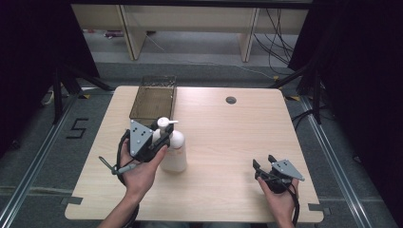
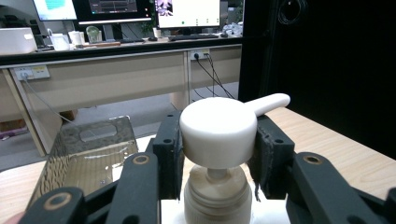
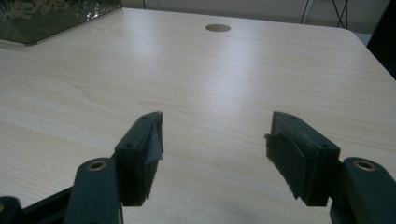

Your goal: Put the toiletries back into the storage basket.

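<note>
The left gripper (image 2: 217, 154) is clenched on the white pump head (image 2: 218, 131) of the pump bottle (image 1: 173, 151), its 2 black pads pressing the head from either side while the spout points off to the right in the left gripper view. The bottle stands upright on the table (image 1: 228, 142), left of the middle and nearer the left edge than the right. Just behind it, toward the far left corner, sits a clear brownish bin (image 1: 153, 99). The right gripper (image 1: 264, 164) rests near the near right corner, jaws released and wide apart over bare wood, grasping nothing. A round cable hole (image 1: 231, 100) lies by the far edge.
</note>
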The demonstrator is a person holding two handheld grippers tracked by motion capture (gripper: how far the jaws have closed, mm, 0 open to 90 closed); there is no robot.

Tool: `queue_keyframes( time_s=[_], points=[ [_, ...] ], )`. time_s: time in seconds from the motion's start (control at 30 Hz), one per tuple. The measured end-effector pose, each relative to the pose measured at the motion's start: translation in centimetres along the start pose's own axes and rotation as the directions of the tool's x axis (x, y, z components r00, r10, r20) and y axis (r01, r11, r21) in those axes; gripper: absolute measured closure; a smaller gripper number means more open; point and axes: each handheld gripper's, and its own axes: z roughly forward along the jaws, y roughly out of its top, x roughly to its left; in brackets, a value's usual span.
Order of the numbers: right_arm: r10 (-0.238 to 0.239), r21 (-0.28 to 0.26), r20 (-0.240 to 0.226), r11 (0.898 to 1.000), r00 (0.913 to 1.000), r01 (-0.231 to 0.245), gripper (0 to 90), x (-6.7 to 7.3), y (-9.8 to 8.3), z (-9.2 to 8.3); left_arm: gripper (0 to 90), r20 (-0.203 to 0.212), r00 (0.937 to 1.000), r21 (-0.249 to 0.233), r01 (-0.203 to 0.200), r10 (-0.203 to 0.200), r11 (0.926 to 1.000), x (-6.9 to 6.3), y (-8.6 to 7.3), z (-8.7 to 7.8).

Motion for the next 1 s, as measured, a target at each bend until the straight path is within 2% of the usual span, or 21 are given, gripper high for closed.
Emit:
queue_keyframes(
  time_s=[0.13, 0.2, 0.53, 0.63, 0.67, 1.0],
  points=[
    [0.001, 0.012, 0.006, 1.0, 1.0, -0.001, 36.0, 0.0, 0.0, -0.1, 59.0, -0.001, 1.0, -0.008, -0.009, 0.009, 0.9999, 0.2, 0.3, 0.0],
    [-0.048, -0.002, 0.012, 0.999, 0.9988, 0.048, 36.0, -0.4, 0.1, -0.1, 59.0, -0.002, 0.9999, -0.011, -0.013, 0.013, 0.9999, 0.4, 0.5, 0.0],
    [-0.047, -0.003, 0.01, 0.999, 0.9988, 0.047, 36.0, -0.4, 0.1, -0.1, 59.1, -0.004, 0.9998, -0.027, -0.018, 0.018, 0.9995, 0.9, 1.3, 0.2],
    [-0.036, 0.0, 0.008, 0.999, 0.9993, 0.036, 35.9, -0.3, 0.0, -0.1, 59.1, -0.01, 0.9998, -0.036, -0.016, 0.016, 0.9992, 1.2, 1.7, 0.3],
    [-0.048, -0.004, 0.011, 0.999, 0.9988, 0.048, 35.9, -0.4, 0.1, -0.1, 59.1, -0.011, 0.9998, -0.038, -0.016, 0.015, 0.9992, 1.3, 1.8, 0.3],
    [-0.043, -0.011, 0.008, 0.999, 0.9991, 0.043, 35.7, -0.3, 0.0, 0.0, 59.1, -0.03, 0.9995, -0.047, -0.013, 0.012, 0.9988, 2.1, 2.5, 0.5]
  ],
)
